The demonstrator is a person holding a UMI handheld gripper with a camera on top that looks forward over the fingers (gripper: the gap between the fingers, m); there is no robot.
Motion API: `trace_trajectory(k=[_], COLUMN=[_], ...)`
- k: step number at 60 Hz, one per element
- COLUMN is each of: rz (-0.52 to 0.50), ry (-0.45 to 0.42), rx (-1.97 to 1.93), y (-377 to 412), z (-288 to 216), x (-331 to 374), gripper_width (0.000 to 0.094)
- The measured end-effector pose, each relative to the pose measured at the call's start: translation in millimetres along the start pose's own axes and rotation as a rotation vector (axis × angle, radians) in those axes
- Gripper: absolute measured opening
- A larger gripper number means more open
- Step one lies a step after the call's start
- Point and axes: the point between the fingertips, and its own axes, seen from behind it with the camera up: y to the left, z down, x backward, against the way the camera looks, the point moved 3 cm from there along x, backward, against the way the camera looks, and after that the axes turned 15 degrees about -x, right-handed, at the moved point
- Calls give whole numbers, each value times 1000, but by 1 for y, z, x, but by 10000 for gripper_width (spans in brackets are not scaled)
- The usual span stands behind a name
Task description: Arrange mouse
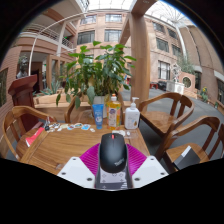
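Beyond the fingers stood a wooden table [60,148] ringed by wooden chairs [166,104]. Farther off, daylight filled a glass-roofed brick atrium [150,35].
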Motion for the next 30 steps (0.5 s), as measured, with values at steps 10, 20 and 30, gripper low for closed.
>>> trace_trajectory(k=[10, 20, 30], rz=[121, 154, 161], ry=[174, 253, 268], rx=[34, 15, -7], y=[-71, -97, -98], z=[83, 121, 119], x=[-33, -41, -33], gripper_width=[361, 429, 636])
